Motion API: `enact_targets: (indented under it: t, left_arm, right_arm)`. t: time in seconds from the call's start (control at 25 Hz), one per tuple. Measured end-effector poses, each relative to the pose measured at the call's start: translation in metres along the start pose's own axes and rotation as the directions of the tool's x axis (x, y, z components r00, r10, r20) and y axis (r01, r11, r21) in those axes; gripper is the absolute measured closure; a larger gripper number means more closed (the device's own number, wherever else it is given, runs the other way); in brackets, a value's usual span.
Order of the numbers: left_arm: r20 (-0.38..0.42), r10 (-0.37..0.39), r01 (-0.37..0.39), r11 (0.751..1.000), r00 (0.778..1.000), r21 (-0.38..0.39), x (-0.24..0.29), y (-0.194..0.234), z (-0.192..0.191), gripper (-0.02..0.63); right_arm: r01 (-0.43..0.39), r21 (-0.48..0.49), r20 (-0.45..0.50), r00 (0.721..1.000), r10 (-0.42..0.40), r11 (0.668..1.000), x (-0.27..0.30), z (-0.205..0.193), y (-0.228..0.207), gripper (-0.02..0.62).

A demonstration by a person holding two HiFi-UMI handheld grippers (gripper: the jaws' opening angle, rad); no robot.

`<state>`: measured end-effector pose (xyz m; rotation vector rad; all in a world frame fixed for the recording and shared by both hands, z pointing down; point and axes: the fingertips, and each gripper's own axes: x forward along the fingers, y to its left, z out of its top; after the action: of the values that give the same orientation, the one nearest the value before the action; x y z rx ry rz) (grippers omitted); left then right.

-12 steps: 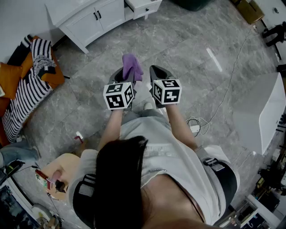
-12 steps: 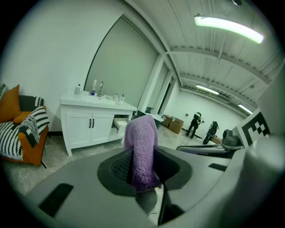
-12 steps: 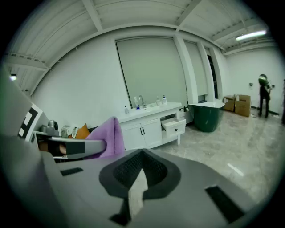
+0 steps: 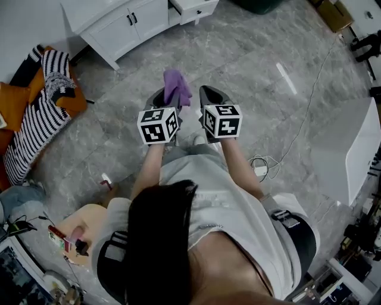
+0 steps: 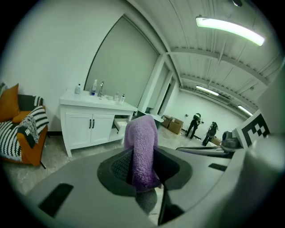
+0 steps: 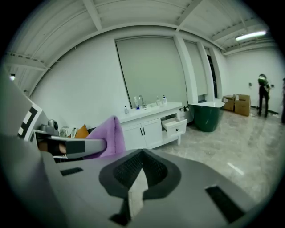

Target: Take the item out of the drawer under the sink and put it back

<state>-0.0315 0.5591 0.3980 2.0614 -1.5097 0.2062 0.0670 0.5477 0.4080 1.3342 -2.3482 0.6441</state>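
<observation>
In the centre of the head view, the left gripper had a purple cloth clamped between its jaws. The right gripper sat just beside it, shut and empty. The white vanity and its open drawer lay at the upper edge of the frame, well apart from both grippers. The cloth's long axis ran up the frame, its free end toward the vanity.

At mid-frame in the left gripper view, I noted the jaws partly closed with the pads pressed on the cloth. It stood upright out of the grip, its top folded over and its lower end hanging below the pads. The drawer showed pulled out, behind it.

At the lower centre of the right gripper view, the jaws met with nothing between them. The cloth showed at centre left and the drawer at centre right.

I judged the item out of the drawer and in carry. The next move calls for bringing the left gripper up to the open drawer, lowering the cloth inside, then releasing.
</observation>
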Motion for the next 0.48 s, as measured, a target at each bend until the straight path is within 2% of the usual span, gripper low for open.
enact_targets:
  t: [0.48]
  left_arm:
    - [0.008,-0.035,0.035,0.999,0.999,0.017,0.001,0.033,0.016,0.509]
  right_arm:
    - [0.063,0.061,0.032,0.997,-0.065,0.996,0.021,0.005,0.011,0.58]
